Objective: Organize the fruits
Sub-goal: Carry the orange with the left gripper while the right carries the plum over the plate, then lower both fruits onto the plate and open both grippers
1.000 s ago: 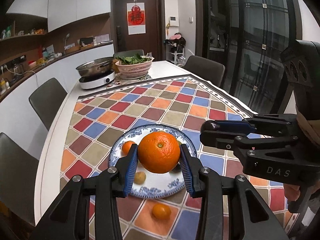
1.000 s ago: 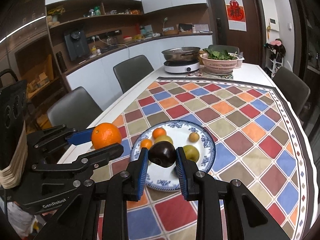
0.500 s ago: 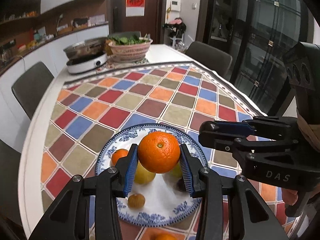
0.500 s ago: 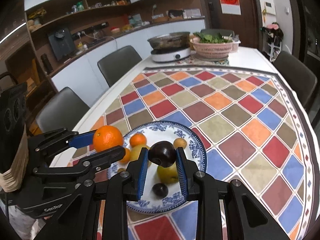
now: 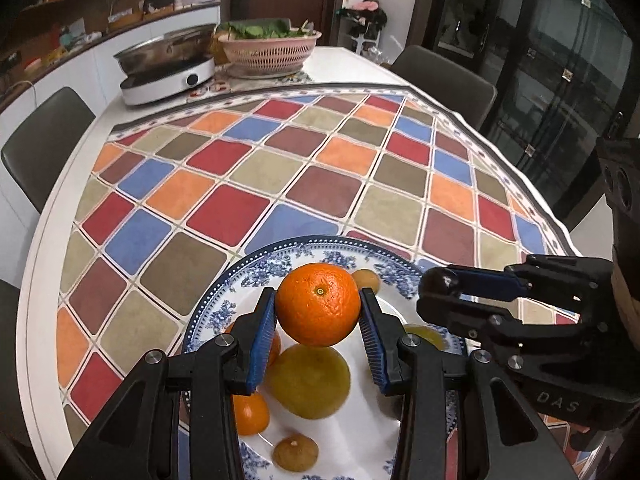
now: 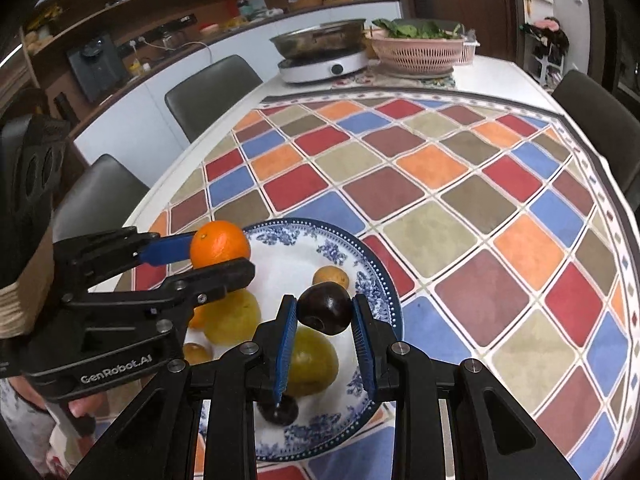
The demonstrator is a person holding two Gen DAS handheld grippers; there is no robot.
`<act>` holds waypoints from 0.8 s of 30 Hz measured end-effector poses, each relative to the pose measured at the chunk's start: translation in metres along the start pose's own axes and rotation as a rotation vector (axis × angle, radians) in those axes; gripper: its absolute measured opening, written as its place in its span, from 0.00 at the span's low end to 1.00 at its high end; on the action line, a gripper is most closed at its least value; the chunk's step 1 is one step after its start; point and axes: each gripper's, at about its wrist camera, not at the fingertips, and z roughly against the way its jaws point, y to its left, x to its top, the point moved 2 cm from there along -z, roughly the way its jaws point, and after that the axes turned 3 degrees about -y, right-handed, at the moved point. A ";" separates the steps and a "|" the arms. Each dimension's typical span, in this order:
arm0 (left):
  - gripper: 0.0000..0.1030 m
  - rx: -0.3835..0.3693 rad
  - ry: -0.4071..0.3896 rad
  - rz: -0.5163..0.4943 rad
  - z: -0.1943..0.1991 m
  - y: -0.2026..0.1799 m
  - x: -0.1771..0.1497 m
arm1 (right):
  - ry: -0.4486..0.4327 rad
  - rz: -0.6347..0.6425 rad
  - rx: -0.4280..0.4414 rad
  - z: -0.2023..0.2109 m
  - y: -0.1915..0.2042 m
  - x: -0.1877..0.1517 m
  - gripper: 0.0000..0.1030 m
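Observation:
My left gripper [image 5: 318, 312] is shut on a large orange [image 5: 318, 305], held just above the blue-and-white plate [image 5: 280, 256]. In the right wrist view that orange [image 6: 219, 245] hangs over the plate's left rim. My right gripper [image 6: 325, 314] is shut on a dark plum [image 6: 325, 310] above the plate [image 6: 372, 264]; the left wrist view shows this plum [image 5: 440, 282] at the right. On the plate lie yellow-green fruits [image 5: 308, 386] [image 6: 310, 362], small tangerines [image 5: 250, 412], small brown fruits [image 6: 330, 276] [image 5: 295, 452] and another dark plum [image 6: 278, 410].
A checkered cloth [image 5: 304, 168] covers the white table [image 5: 44, 240]. At the far end stand an electric hot pot [image 5: 164, 68] and a pink basket of greens [image 5: 268, 50]. Grey chairs [image 6: 212, 94] [image 5: 444, 82] line both sides. A hand [image 6: 80, 412] holds the left gripper's handle.
Both grippers have moved forward and down over the plate, each keeping its fruit. The plate now fills more of both views, and the loose tangerine on the cloth has dropped out of view.

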 end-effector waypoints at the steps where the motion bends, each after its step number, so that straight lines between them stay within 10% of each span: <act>1: 0.39 -0.003 0.007 0.004 -0.003 0.001 0.000 | 0.007 -0.006 0.001 -0.003 -0.001 0.000 0.28; 24: 0.57 0.059 0.003 -0.010 0.011 0.005 -0.009 | 0.018 -0.029 -0.001 -0.010 -0.003 -0.005 0.37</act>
